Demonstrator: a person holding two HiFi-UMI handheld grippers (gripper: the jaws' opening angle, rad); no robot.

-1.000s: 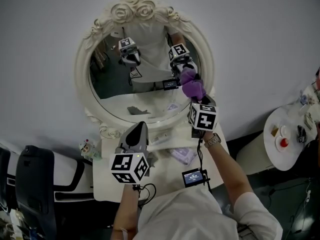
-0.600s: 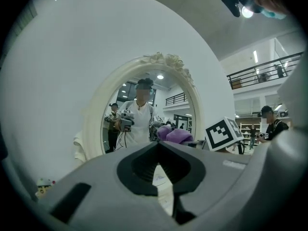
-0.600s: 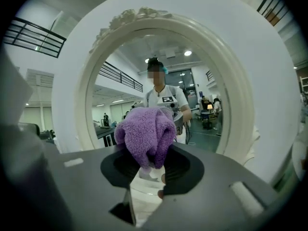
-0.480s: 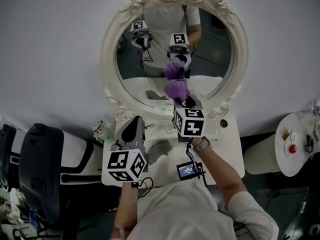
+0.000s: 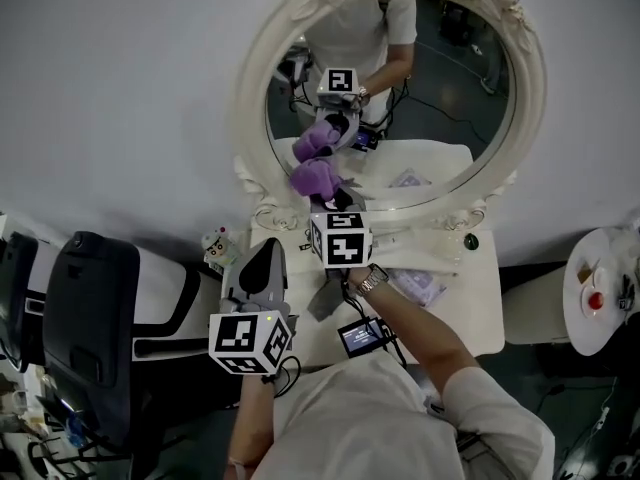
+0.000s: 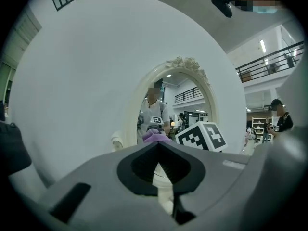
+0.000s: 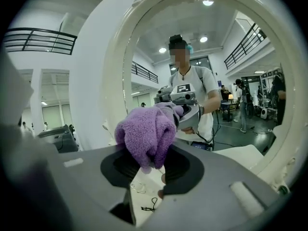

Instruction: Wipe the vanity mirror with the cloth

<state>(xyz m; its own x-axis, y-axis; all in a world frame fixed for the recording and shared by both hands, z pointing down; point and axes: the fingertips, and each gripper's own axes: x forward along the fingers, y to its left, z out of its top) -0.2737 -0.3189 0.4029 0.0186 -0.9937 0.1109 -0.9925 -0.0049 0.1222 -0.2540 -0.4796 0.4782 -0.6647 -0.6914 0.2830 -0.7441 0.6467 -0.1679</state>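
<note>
The oval vanity mirror has an ornate white frame and stands at the back of the table. My right gripper is shut on a purple fleecy cloth, which presses on the lower left of the glass; its reflection sits just above. In the right gripper view the cloth bulges out of the right gripper, close to the frame. My left gripper is shut and empty, held low over the table's left side. The left gripper points at the mirror.
The white vanity table carries a flat packet, a small dark knob and a little figurine at its left corner. A black chair stands to the left. A round side table is at the right.
My right gripper has carried the cloth across the glass from the right edge to the lower left. The left gripper has stayed low by the table. The head view has shifted left.
</note>
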